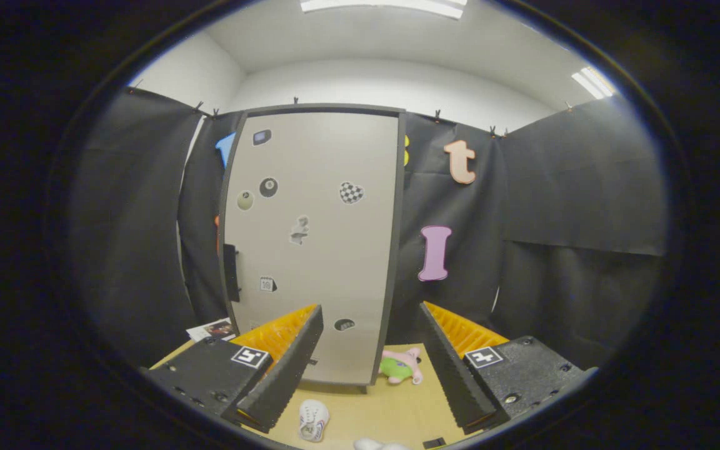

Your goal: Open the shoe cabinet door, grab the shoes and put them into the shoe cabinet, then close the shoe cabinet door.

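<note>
The shoe cabinet (316, 244) stands upright on the tan table, straight ahead of my fingers. Its beige door with a dark frame is shut and carries several stickers. A dark handle (230, 273) sits on the door's left edge. One small white shoe (313, 420) lies on the table between my fingers, close to the left one. Part of a second white shoe (377, 444) lies nearer still, low between the fingers. My gripper (371, 322) is open, nothing between its fingers, well short of the cabinet.
A pink and green plush toy (402, 367) lies at the cabinet's right foot, just inside my right finger. A printed card (212, 329) lies on the table (391, 406) left of the cabinet. Black cloth walls close in behind and on both sides.
</note>
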